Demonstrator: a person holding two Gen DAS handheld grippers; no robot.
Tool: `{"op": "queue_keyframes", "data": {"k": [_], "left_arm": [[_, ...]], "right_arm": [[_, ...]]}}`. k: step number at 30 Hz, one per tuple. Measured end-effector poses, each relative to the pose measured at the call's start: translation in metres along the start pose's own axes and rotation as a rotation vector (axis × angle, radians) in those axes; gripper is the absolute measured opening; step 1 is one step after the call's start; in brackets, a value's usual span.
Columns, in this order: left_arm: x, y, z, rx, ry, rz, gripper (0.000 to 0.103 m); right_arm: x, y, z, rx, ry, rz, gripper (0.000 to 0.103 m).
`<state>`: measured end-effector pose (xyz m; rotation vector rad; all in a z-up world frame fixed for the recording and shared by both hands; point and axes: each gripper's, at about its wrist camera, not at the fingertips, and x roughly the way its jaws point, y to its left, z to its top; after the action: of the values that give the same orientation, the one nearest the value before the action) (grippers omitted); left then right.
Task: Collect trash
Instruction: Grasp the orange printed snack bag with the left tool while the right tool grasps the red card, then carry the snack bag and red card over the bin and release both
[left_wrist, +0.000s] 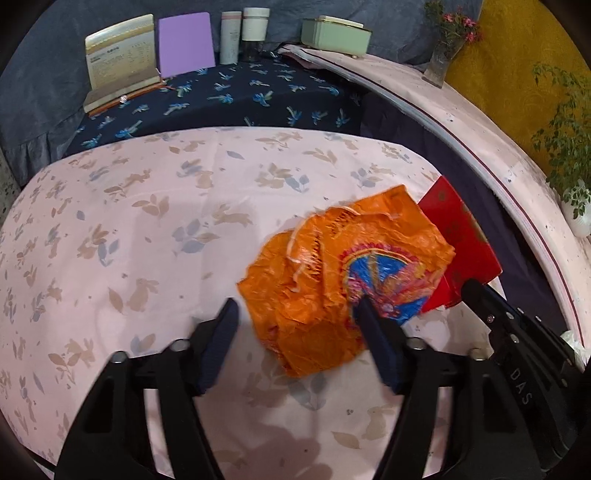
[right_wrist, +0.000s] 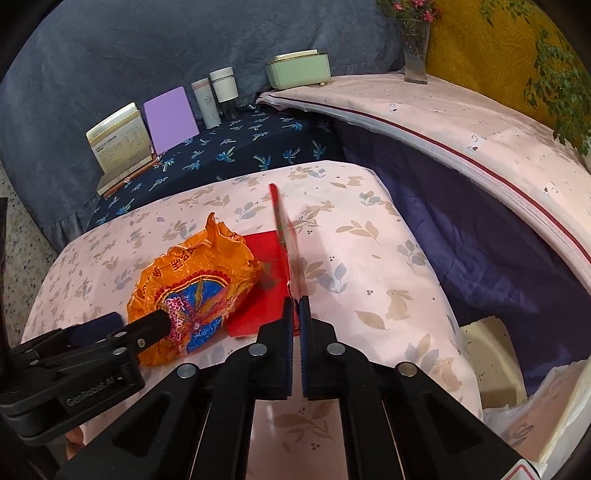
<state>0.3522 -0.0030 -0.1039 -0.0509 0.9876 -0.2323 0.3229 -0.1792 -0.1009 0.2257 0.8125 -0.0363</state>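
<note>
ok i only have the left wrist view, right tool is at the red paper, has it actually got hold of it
observer: yes, the right tool is shut on the edge of a red sheet.
operator: lying flat
observer: no, it stands up on edge from the tool. another red piece lies flat beside the orange bag; i cannot tell whether they are joined.
operator: anywhere to drop it
observer: what looks like a white bag sits low, past the right edge of the pink cloth.
</note>
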Motion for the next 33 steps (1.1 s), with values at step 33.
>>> {"op": "queue_keyframes", "data": {"k": [33], "left_arm": [[-0.146, -0.093, -0.043, 0.136, -0.177, -0.021, 0.020]], "right_arm": [[-0.177, -0.054, -0.022, 0.063, -0.203, -0.015, 0.002]]}}
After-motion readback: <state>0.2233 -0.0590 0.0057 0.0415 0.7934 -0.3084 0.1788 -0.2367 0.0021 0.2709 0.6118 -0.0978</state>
